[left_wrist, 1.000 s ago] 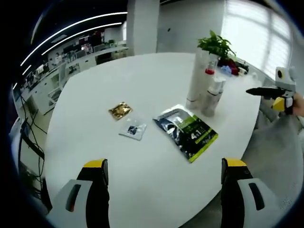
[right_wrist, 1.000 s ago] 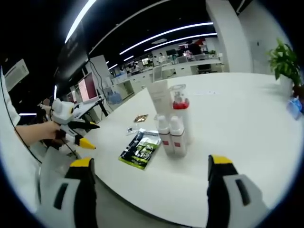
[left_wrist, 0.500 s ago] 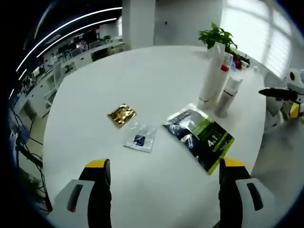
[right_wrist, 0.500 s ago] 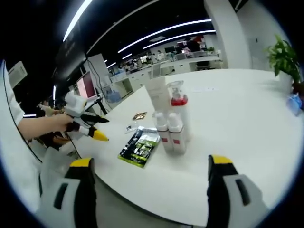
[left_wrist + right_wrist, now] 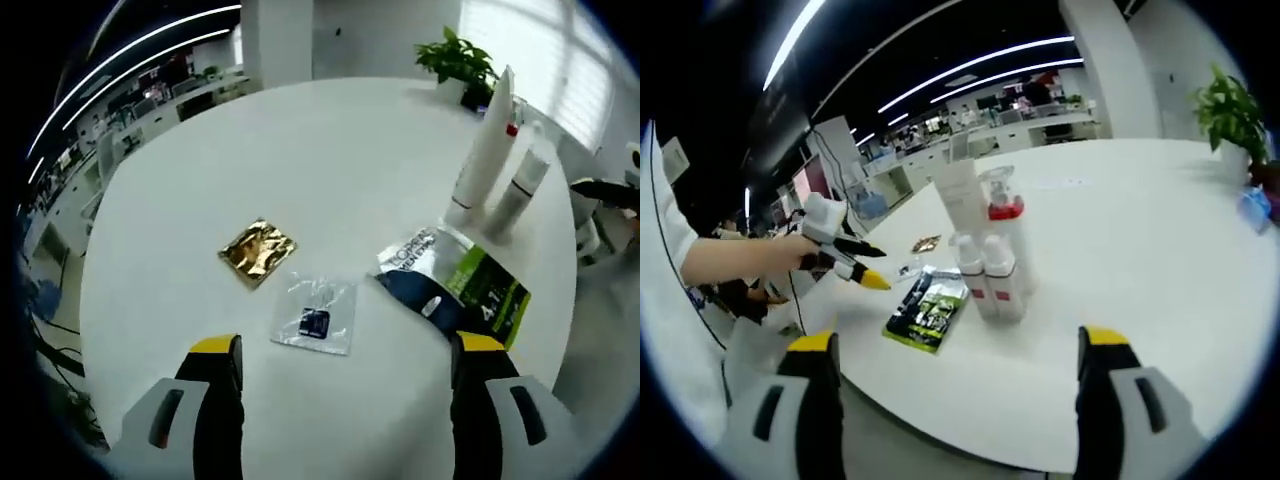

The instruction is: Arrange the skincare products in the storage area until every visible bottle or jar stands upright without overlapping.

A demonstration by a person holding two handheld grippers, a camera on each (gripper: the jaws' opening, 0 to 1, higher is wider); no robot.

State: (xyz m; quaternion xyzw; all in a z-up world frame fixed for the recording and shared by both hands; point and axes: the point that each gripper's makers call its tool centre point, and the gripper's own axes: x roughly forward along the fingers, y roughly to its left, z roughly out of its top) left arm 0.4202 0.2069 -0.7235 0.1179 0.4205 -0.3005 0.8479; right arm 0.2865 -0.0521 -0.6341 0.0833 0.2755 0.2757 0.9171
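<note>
Moved: left gripper (image 5: 340, 352) has advanced over the table (image 5: 330, 140) toward the clear sachet (image 5: 314, 317).
Bearing: sachet dead ahead, between spread empty jaws; left nearer.
Right gripper (image 5: 952, 345): jaws apart, empty.

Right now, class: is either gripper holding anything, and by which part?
Nothing is held. The left gripper and right gripper are both open, with empty jaws.

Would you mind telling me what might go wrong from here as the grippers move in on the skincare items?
1. The bottles stand tightly clustered; gripping one could well topple its neighbours.
2. The tall tube looks top-heavy and may tip if nudged.
3. The gold sachet, clear sachet and green pouch lie flat on the table; the open left gripper above them may struggle to pinch such thin packets and might slide them instead.
</note>
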